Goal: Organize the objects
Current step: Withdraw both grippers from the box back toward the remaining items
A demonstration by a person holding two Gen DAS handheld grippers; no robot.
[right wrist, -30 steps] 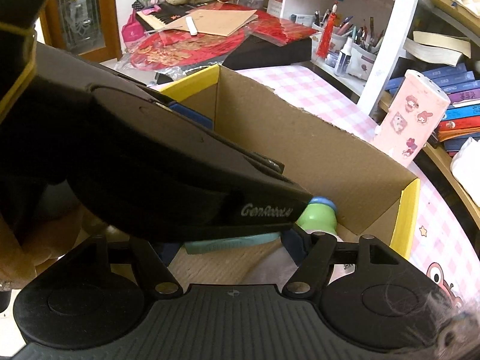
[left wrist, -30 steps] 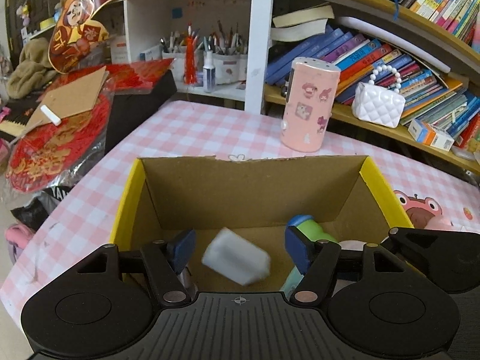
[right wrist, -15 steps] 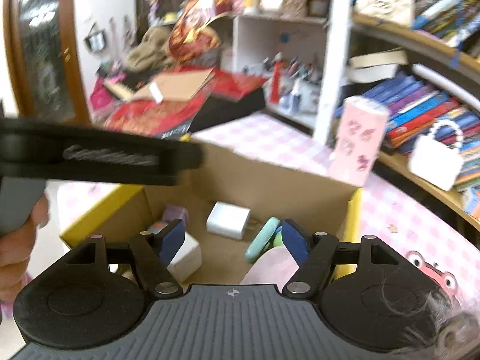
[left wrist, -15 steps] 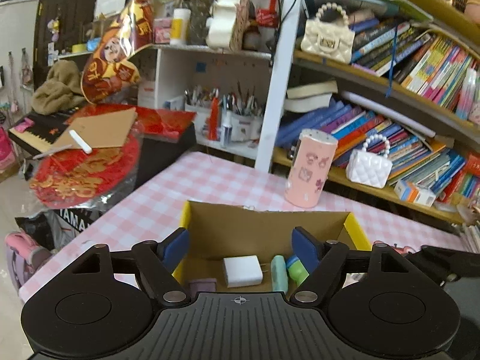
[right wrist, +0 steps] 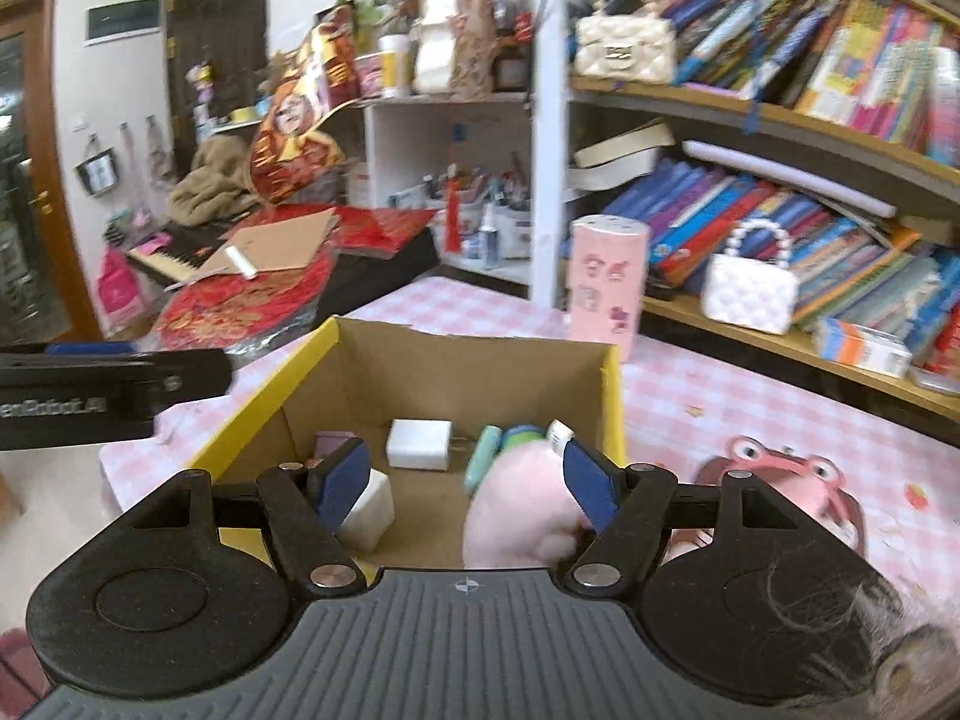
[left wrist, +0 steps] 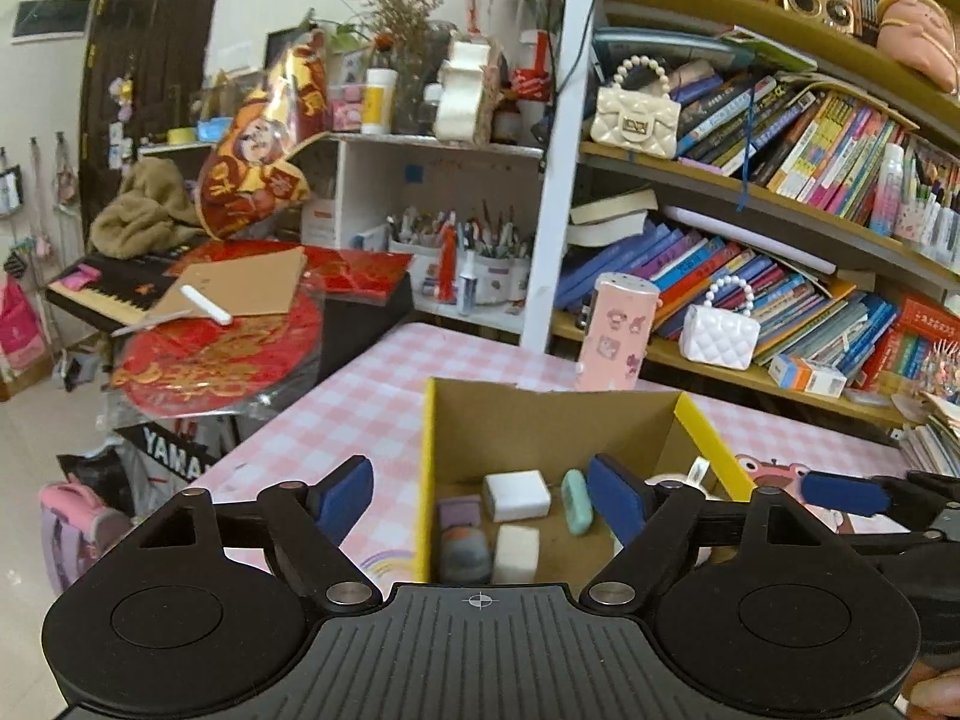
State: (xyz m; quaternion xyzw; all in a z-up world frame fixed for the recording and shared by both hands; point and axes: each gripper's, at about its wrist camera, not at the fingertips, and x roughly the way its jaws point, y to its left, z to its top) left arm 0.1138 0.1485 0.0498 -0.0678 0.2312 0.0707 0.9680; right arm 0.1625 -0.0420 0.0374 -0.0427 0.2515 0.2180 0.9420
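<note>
The open brown cardboard box with yellow rims (left wrist: 708,426) sits on the pink-and-white checked bench (left wrist: 360,396), and it is filling up. Inside lie a white square charger block (left wrist: 517,495), a second white block (left wrist: 516,552) at six o'clock of it, a mint-green oval case (left wrist: 577,501) at three o'clock, a small lilac box (left wrist: 459,510) and a grey lump (left wrist: 463,549) by the left wall. The right wrist view adds a pink plush toy (right wrist: 516,510) at the box's near right corner. So most of the sorting looks done; a pink cartoon-printed cylinder (left wrist: 615,333) stands on the bench at twelve o'clock of the box, possibly next in line.

The left gripper (left wrist: 477,495) hangs above the box's near edge, tilted downward, jaws opening wide and nothing between them. The right gripper (right wrist: 465,477) points down into the box, jaws about half spread; the plush lies against its right pad, but I cannot tell whether it is pinched.
</note>
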